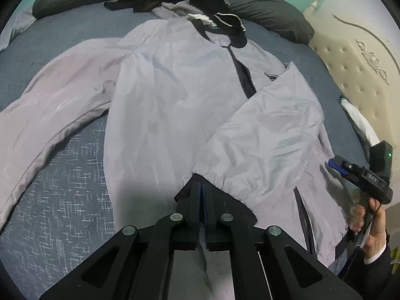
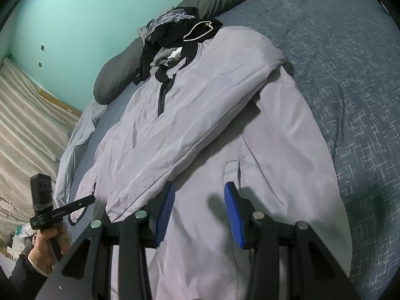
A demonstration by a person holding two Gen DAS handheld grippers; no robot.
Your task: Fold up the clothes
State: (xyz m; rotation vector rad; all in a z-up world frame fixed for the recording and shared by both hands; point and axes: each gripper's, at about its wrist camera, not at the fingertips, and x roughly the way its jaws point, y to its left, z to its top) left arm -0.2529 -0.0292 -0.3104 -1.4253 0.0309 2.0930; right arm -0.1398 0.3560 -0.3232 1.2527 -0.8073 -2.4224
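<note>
Jacket (image 1: 175, 80), light grey with a dark zip placket, lies spread face up on a blue bed (image 1: 57, 195), seen first from the left wrist camera. Its long axis runs from the hem at the near edge of the view to the collar at the far side, where a dark pillow (image 1: 262, 7) lies. One sleeve (image 1: 50, 100) stretches out to the left across the bed; the other sleeve (image 1: 270, 135) is folded inward over the chest. The left claw (image 1: 203, 195) has its jaws almost together, pinching the dark elastic cuff (image 1: 190, 185) of the folded sleeve between its blue pads. At the right edge, a hand (image 1: 372, 225) holds the right claw (image 1: 337, 166), which hangs above the jacket's side; a cream tufted headboard (image 1: 355, 75) stands beyond.

From the right wrist camera, one jacket is again visible, collar (image 2: 170, 75) toward the far pillow (image 2: 117, 77) and a turquoise wall (image 2: 87, 20), hem toward the camera. The right claw (image 2: 200, 215) stands moderately open, its two blue pads (image 2: 165, 212) apart over the jacket's lower front with nothing gripped; whether the tips touch the cloth cannot be told. A small heap of dark clothes (image 2: 175, 30) with a white drawstring lies beside the collar. At lower left, a second hand (image 2: 47, 245) holds the left claw (image 2: 87, 201) at the sleeve's end.
</note>
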